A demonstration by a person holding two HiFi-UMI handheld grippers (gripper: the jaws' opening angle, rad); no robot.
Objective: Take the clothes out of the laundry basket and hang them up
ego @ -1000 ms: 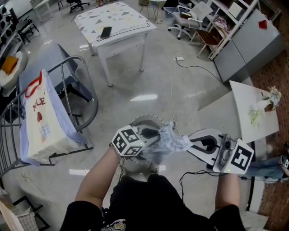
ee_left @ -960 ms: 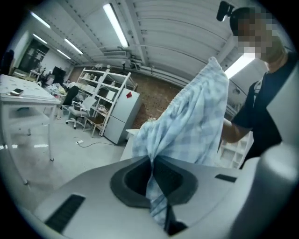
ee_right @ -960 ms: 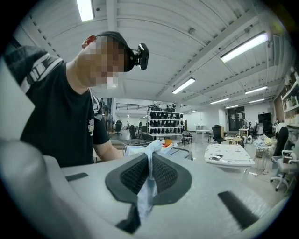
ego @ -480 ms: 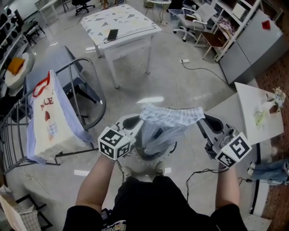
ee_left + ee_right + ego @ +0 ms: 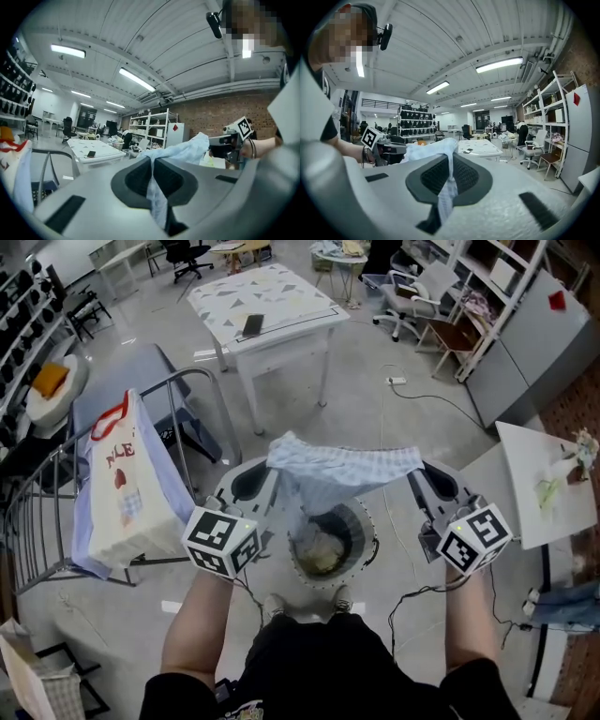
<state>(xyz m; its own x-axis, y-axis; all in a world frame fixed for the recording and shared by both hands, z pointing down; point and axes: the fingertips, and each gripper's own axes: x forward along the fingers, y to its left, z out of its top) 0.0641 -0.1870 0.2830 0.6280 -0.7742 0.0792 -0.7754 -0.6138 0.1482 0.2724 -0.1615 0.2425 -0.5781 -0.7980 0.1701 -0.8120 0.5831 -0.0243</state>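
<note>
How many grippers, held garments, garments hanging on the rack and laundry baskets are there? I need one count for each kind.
Grippers: 2, left gripper and right gripper
Held: 1, checked garment
On the rack: 2, white garment and blue garment
Baskets: 1, laundry basket
Total: 6

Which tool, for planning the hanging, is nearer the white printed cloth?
Left. The left tool is just right of the white printed cloth; the right tool holds the far end of the garment.

Garment (image 5: 342, 465) hides the basket's (image 5: 366, 559) far rim; I can't tell what lies inside, too small and blurry.
</note>
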